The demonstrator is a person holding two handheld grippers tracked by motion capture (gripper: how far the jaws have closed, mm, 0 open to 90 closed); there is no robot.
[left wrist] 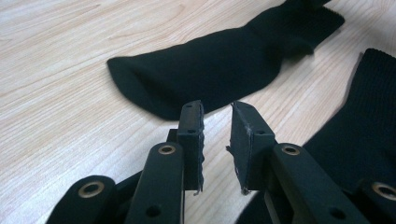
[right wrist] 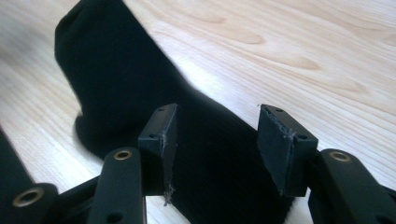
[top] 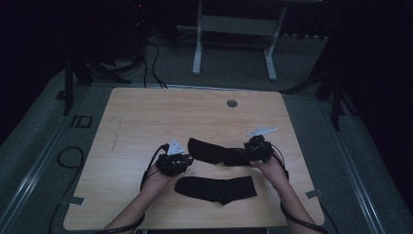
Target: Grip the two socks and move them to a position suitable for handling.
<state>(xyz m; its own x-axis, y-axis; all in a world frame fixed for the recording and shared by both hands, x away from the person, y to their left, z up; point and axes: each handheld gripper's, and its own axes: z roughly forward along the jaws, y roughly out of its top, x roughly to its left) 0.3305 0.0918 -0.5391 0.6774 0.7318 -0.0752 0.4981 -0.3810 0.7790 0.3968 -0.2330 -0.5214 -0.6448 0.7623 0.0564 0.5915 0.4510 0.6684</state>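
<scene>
Two black socks lie on the wooden table (top: 146,117). The farther sock (top: 209,151) stretches from its toe at the left to its cuff at the right. My right gripper (top: 245,156) stands open at the cuff end, and in the right gripper view its jaws (right wrist: 217,121) straddle the sock (right wrist: 116,84) without pinching it. My left gripper (top: 184,158) sits just short of the toe. Its jaws (left wrist: 217,116) are narrowly open with nothing between them, and the sock's toe (left wrist: 219,70) lies right ahead. The nearer sock (top: 216,189) lies flat between the person's forearms and shows again (left wrist: 364,130) beside the left gripper.
A round grommet hole (top: 232,103) sits near the table's far edge. The legs of another desk (top: 197,48) stand on the floor behind, with cables (top: 153,63) nearby. Bare wood spreads over the left and far parts of the table.
</scene>
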